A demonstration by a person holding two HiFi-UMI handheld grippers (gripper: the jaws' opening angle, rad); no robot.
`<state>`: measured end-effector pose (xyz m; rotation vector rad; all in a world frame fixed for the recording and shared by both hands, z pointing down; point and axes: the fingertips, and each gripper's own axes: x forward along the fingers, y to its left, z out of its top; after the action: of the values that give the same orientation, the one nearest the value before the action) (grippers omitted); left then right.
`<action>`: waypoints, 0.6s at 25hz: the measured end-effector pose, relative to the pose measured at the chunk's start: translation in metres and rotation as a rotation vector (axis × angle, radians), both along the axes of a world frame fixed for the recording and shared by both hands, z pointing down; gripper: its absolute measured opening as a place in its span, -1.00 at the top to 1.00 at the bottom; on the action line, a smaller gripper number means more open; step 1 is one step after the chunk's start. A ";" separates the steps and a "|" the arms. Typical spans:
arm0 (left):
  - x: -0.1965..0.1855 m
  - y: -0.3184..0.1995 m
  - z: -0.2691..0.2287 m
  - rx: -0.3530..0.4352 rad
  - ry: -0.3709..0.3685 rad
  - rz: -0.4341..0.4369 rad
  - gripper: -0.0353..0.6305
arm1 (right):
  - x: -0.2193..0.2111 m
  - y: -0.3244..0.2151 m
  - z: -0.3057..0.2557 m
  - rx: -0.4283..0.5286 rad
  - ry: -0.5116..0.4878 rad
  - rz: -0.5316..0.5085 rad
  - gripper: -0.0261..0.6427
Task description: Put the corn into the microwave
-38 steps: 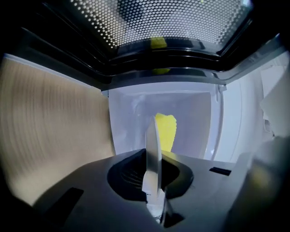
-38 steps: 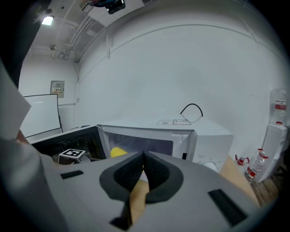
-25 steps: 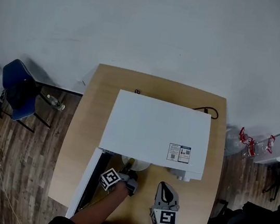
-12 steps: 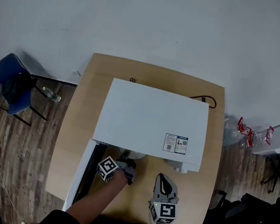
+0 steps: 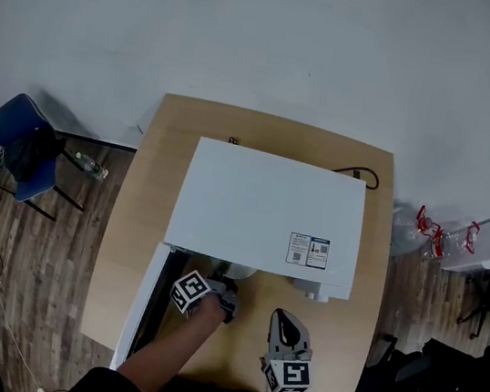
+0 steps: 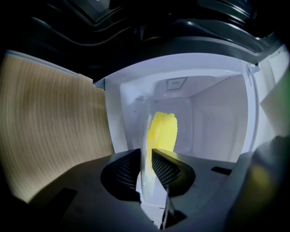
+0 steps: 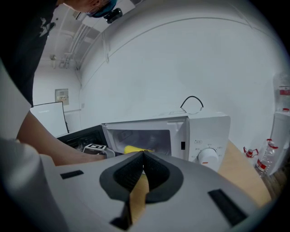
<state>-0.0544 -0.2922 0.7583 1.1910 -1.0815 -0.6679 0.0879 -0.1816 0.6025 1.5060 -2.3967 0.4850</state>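
A yellow corn cob (image 6: 164,131) lies on a white plate (image 6: 144,181) inside the white microwave (image 5: 261,211), whose door (image 5: 143,304) hangs open at the left. My left gripper (image 6: 146,170) reaches into the cavity mouth. Its jaws have just been opening, and the plate's rim stands between the pads with a thin gap on the right side. In the head view the left gripper (image 5: 223,290) is at the oven's opening. My right gripper (image 5: 285,321) hovers over the table in front of the microwave, shut and empty. The corn (image 7: 133,149) also shows in the right gripper view.
The microwave's dial panel (image 7: 209,156) is at the right of the cavity. The wooden table (image 5: 365,283) carries the oven, with a black cable (image 5: 359,174) behind it. A blue chair (image 5: 23,141) stands at the left, and bottles (image 5: 445,241) at the right.
The head camera's view shifted slightly. Both grippers stay at the same spots in front of the microwave.
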 end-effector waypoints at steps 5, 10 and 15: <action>0.000 0.002 0.001 -0.023 -0.041 0.016 0.59 | -0.003 0.009 -0.007 0.015 -0.017 -0.019 0.74; 0.001 0.003 -0.002 -0.024 -0.024 0.018 0.49 | -0.003 0.014 -0.010 0.012 -0.031 -0.008 0.74; 0.000 0.010 -0.003 -0.030 0.002 0.002 0.36 | -0.006 0.021 -0.010 0.019 -0.051 -0.028 0.74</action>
<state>-0.0545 -0.2823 0.7554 1.1655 -1.0852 -0.6484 0.0821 -0.1611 0.5921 1.4829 -2.4645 0.5015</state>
